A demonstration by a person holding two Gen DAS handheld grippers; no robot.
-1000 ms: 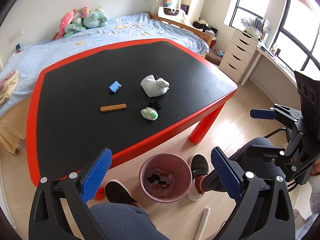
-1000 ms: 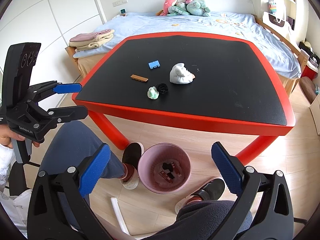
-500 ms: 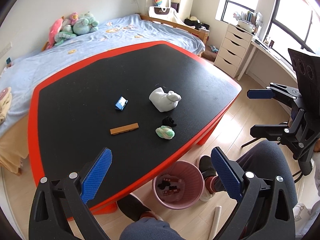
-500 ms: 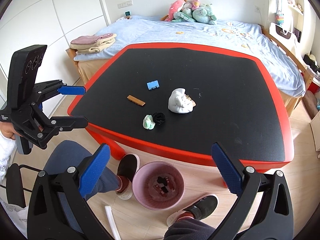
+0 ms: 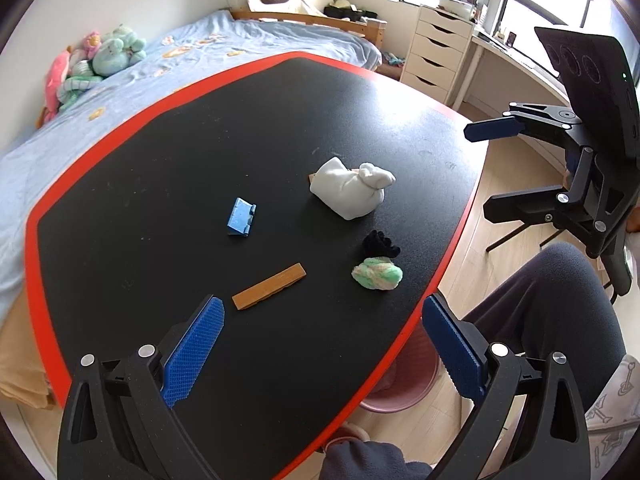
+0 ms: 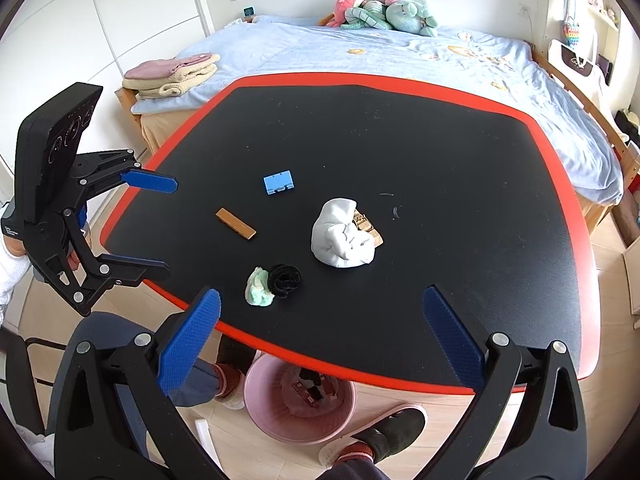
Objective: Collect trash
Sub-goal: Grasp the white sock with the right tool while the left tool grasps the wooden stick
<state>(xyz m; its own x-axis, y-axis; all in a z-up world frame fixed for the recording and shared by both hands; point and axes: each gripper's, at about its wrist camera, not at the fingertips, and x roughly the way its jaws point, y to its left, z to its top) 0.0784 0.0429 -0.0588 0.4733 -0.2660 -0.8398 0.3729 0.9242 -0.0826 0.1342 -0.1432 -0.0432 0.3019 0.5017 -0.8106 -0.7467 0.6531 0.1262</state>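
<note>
I have both sets of tongs raised over the near edge of the tabletop (image 6: pixel 440 128), a black surface with a red rim. My left tongs (image 5: pixel 320 344) are spread wide with nothing between their blue pads, and they sit just above the tabletop's near side. My right tongs (image 6: pixel 320 336) are equally wide apart and hold nothing; from the left wrist view I see them off the tabletop's right corner, over the floor.

The trash lies scattered in the near half of the tabletop. A flat brown strip (image 5: pixel 269 286) is closest to my left tongs, lying at a slant. Beyond it is a small blue block (image 5: pixel 241 216), well apart from the rest. To the right, a green and white crumpled wad (image 5: pixel 377 274) sits near the red rim, touching a black crumpled scrap (image 5: pixel 380 243) just behind it. Farther in lies a white knotted bundle (image 5: pixel 349 193), and from the right wrist view I can see a brown printed wrapper (image 6: pixel 369 227) partly tucked under its far side.

The pink bin (image 6: pixel 300 404) stands on the wooden floor, partly under the tabletop's near edge, with some dark and red pieces on a white liner inside. My shoes rest on either side of it.
</note>
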